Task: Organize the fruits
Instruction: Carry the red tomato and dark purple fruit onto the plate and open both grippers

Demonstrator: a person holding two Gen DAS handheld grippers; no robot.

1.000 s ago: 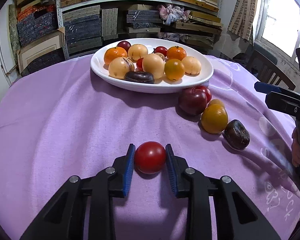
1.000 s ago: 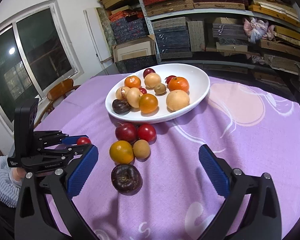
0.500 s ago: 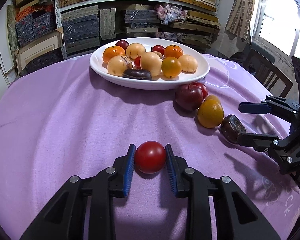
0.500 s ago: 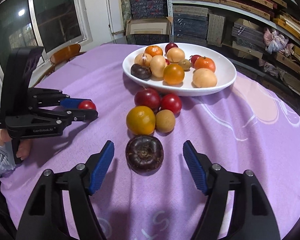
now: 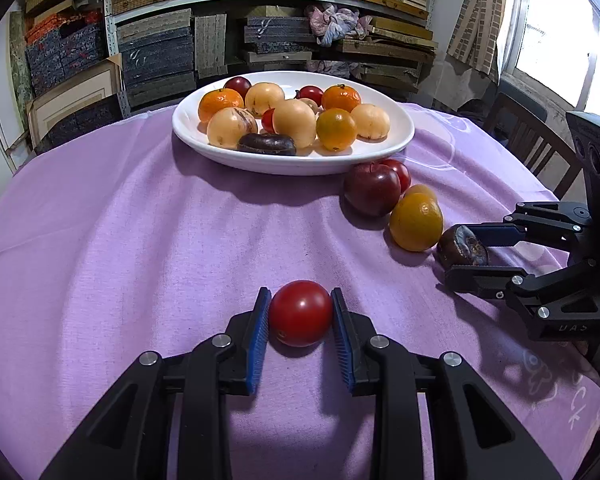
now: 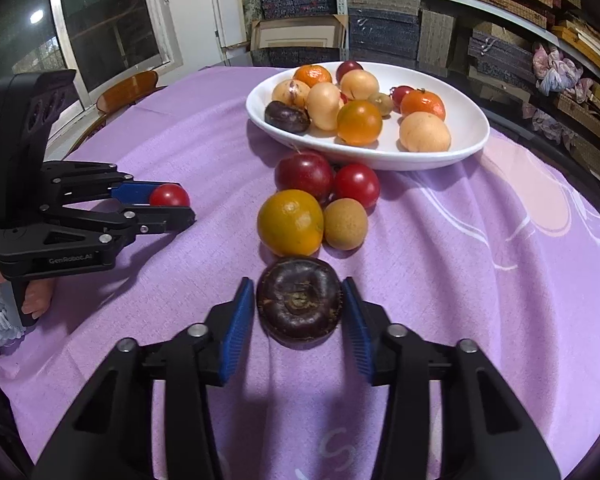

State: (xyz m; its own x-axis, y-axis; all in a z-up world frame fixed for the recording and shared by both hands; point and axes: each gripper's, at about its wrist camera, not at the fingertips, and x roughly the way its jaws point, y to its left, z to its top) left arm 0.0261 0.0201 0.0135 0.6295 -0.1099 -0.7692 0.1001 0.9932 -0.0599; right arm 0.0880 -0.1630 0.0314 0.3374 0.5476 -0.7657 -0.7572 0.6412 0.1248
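My left gripper (image 5: 300, 294) is shut on a small red tomato (image 5: 300, 314) that rests on the purple cloth; the right wrist view also shows this tomato (image 6: 169, 196). My right gripper (image 6: 297, 282) straddles a dark purple round fruit (image 6: 299, 298) lying on the cloth. Its jaws are closing, and a hairline gap still shows at each pad. Beyond it lie an orange (image 6: 290, 222), a brown fruit (image 6: 345, 224), a dark red plum (image 6: 304, 176) and a second tomato (image 6: 356, 184). The white plate (image 6: 380, 156) behind them holds several fruits.
Shelves packed with boxes rise behind the table. A wooden chair (image 5: 528, 136) stands off its right side, another chair (image 6: 128, 90) by the window. A person's hand (image 6: 36, 300) holds the left gripper's handle. The table edge curves close behind both grippers.
The right gripper came down and forward over the dark purple fruit, and its jaws narrowed from wide open to nearly touching it. The left gripper and its tomato stayed put.
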